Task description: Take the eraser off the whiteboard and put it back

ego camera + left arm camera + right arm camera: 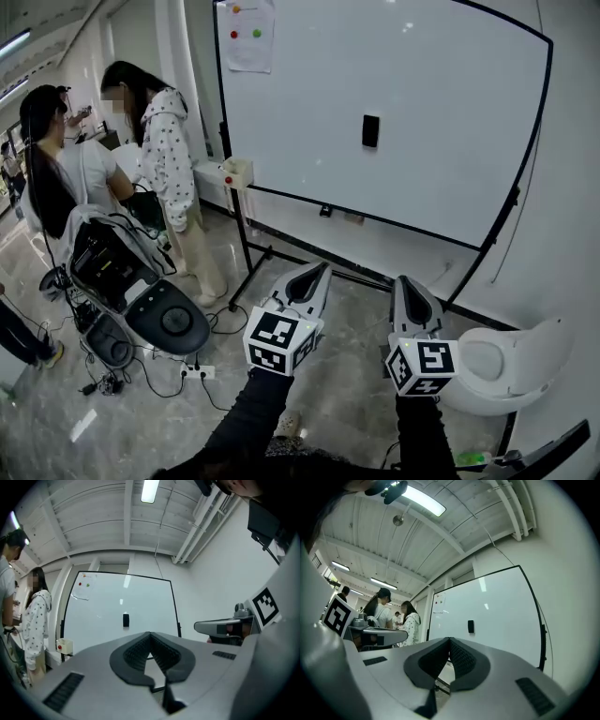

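A small black eraser [370,130] sticks to the middle of a big whiteboard [309,112] on a black wheeled stand. It also shows in the left gripper view as the eraser [125,619] and in the right gripper view as the eraser [470,626]. My left gripper [322,269] and my right gripper [398,280] are held side by side well short of the board, pointing at it. Both have their jaws shut together with nothing between them. The left gripper's tips [150,634] and the right gripper's tips [449,641] meet below the eraser.
Two people [164,159] stand left of the board beside a black machine [141,295] with cables on the floor. A small box [237,172] hangs at the board's left edge. A white rounded seat [502,366] stands at the lower right. A paper sheet [249,33] is pinned at the board's top left.
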Demonstrator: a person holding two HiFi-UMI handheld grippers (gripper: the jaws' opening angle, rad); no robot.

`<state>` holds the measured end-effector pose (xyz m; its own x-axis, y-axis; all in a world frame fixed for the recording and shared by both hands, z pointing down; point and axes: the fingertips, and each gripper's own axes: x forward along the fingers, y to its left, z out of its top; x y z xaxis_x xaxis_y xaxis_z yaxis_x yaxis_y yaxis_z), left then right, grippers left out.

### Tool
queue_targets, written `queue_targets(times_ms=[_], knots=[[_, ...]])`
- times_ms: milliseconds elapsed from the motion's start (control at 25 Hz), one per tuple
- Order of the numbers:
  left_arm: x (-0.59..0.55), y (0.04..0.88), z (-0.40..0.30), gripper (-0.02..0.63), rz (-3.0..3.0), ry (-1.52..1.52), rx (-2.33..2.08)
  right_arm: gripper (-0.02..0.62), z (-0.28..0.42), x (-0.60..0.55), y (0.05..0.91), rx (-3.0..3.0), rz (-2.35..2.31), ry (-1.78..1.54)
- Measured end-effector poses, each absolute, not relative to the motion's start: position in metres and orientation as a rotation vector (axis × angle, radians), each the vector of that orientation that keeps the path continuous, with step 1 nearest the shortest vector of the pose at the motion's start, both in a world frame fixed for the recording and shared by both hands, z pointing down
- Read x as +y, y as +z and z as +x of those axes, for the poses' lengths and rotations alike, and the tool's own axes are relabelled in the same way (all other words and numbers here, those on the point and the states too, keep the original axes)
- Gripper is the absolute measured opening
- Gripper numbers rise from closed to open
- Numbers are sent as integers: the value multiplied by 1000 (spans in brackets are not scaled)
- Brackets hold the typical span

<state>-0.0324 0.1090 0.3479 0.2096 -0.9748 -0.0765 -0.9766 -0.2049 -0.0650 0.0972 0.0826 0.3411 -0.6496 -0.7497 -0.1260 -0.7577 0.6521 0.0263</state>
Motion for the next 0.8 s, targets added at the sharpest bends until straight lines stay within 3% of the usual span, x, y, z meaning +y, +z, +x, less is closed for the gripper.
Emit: queue_targets(times_ms=[800], knots=[[-30,336,-149,5,-2505,112,1750,8,2,-45,323,2585,-1527,119]])
